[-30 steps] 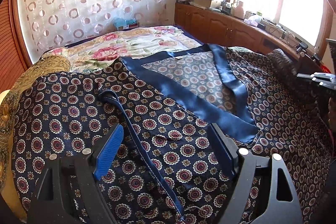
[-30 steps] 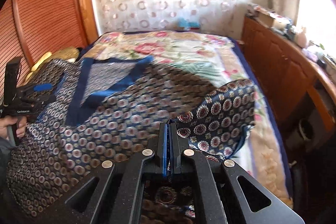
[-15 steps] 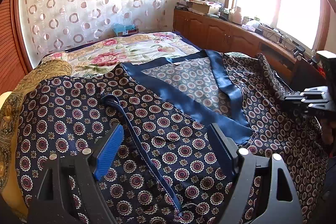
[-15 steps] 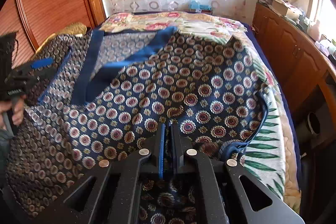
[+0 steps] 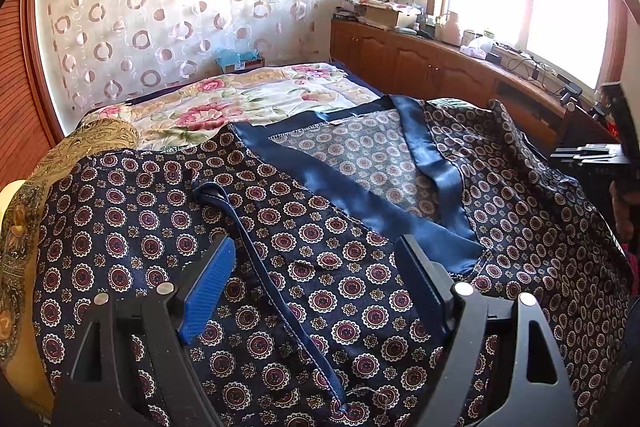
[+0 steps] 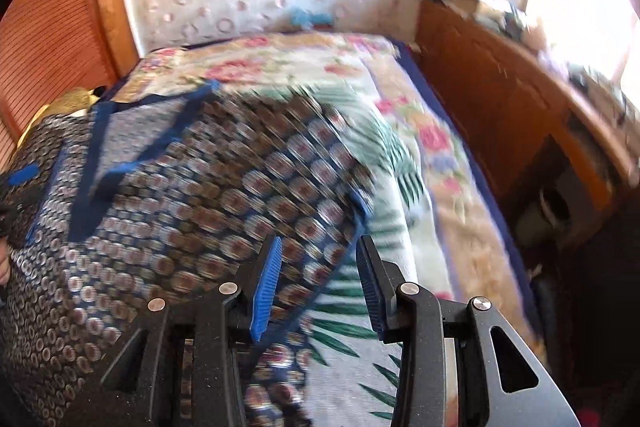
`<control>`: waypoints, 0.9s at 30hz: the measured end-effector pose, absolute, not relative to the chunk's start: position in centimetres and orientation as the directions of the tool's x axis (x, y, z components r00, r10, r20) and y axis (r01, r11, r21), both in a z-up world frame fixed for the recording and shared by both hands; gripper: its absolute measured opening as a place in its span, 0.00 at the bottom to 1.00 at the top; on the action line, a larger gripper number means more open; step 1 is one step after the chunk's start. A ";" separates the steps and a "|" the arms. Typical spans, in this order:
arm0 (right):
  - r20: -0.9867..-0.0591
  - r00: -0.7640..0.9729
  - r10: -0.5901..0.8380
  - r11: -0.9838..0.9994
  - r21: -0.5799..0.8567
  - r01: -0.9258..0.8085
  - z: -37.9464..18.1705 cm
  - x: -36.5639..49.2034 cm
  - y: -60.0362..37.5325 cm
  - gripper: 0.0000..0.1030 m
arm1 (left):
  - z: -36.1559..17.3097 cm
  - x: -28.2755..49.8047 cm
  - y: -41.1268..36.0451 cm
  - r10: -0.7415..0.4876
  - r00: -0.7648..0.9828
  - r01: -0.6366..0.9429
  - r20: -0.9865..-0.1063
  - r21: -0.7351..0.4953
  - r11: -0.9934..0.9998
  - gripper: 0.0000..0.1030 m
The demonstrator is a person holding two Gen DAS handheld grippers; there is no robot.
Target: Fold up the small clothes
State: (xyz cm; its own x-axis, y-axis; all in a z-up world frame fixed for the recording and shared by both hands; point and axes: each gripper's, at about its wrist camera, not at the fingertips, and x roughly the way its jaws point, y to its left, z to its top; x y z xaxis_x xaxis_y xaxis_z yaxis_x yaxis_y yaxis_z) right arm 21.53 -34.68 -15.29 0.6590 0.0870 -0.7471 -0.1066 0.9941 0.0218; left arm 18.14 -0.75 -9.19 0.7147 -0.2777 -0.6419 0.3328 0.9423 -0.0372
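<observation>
- The patterned garment (image 5: 168, 227) lies spread across the bed (image 5: 256, 99).
- Only the left wrist view shows, sharply, the garment's blue strap (image 5: 256, 255) between the wide-open left tool (image 5: 316, 283).
- The blurred right wrist view alone shows the right tool (image 6: 318, 267) opening, the garment's edge loose between its pads, over the bed's leaf-print cover.

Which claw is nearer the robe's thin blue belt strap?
Left. The left claw straddles the strap, open; the right claw, jaws opening, sits at the robe's far edge.
</observation>
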 end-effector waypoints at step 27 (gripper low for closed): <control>-0.642 0.689 0.336 0.930 0.111 -0.350 -11.0 23.2 -29.4 0.16 | -9.1 17.7 0.1 -0.272 0.725 0.311 -0.633 -0.052 0.949 0.80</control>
State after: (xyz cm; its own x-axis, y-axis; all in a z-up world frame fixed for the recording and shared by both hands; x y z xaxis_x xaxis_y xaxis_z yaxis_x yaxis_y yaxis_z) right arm 23.19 -29.41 -10.98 0.6892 0.3359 -0.6420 -0.3496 0.9303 0.1114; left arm 17.75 0.10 -9.07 0.7250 -0.2723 -0.6327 0.3111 0.9490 -0.0520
